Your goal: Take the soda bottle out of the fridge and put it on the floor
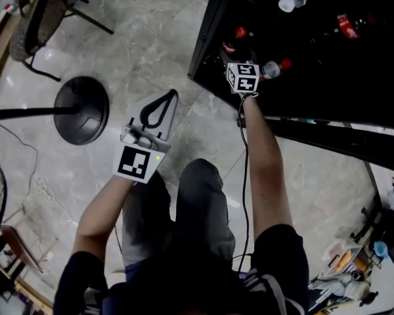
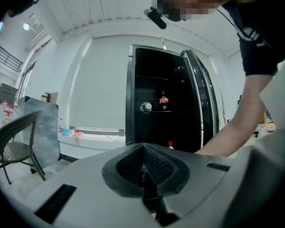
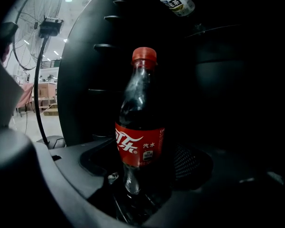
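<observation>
Head view: right gripper is reaching into the open fridge at upper right. Left gripper hangs mid-frame over the floor.

Left gripper view: its jaws are clenched on nothing. Only this view shows the whole fridge, with its shelves.

Right gripper view: Coca-Cola bottle stands upright at centre between wide-spread jaws, and the pads appear clear of it.

Judged early: the bottle is still to be gripped, lifted out and set down.
</observation>
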Action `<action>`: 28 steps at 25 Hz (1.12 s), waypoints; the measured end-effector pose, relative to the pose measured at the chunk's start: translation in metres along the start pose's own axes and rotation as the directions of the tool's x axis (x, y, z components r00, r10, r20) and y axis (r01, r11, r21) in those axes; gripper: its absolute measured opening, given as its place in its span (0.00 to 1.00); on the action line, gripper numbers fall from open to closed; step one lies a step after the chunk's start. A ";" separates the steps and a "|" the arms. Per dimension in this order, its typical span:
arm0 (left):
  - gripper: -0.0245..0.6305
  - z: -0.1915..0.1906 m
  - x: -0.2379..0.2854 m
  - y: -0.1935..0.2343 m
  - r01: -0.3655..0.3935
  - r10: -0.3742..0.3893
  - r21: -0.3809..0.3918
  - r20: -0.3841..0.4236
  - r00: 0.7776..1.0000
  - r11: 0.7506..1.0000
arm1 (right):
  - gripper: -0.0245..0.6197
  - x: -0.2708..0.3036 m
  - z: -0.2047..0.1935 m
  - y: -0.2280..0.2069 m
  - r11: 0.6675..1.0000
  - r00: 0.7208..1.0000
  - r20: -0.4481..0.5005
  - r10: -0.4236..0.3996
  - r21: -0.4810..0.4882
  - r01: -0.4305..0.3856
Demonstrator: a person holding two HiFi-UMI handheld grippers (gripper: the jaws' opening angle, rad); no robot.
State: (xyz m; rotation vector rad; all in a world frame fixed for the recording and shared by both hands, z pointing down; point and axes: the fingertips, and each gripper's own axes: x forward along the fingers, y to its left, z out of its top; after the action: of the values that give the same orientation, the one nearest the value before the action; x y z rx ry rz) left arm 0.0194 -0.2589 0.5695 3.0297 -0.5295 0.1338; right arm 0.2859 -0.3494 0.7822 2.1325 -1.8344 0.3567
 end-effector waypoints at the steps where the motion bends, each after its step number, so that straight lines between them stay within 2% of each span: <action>1: 0.07 -0.001 0.001 0.000 0.001 -0.001 0.001 0.002 1.000 1.000 | 0.59 0.002 -0.001 0.000 1.000 1.000 -0.004 0.009 -0.011 -0.009; 6: 0.07 -0.008 0.003 -0.001 0.003 -0.003 0.001 -0.002 1.000 1.000 | 0.54 0.006 -0.002 0.005 0.997 0.999 -0.002 0.051 -0.064 -0.051; 15: 0.07 -0.018 0.004 0.002 0.002 -0.001 0.016 -0.020 1.000 1.000 | 0.53 0.000 -0.003 0.005 0.999 0.999 -0.022 0.047 -0.025 -0.047; 22: 0.07 -0.019 0.003 0.012 -0.005 0.005 0.025 -0.027 1.000 1.000 | 0.53 -0.026 -0.011 0.020 0.999 0.998 -0.030 0.050 -0.014 -0.051; 28: 0.07 -0.021 0.003 0.019 -0.003 0.004 0.046 -0.022 1.000 0.999 | 0.53 -0.065 -0.004 0.034 0.998 0.998 0.016 0.062 0.005 -0.062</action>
State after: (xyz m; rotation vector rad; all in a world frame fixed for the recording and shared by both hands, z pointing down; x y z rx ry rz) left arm 0.0141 -0.2757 0.5918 3.0684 -0.5368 0.1821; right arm 0.2429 -0.2930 0.7634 2.0913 -1.9141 0.3599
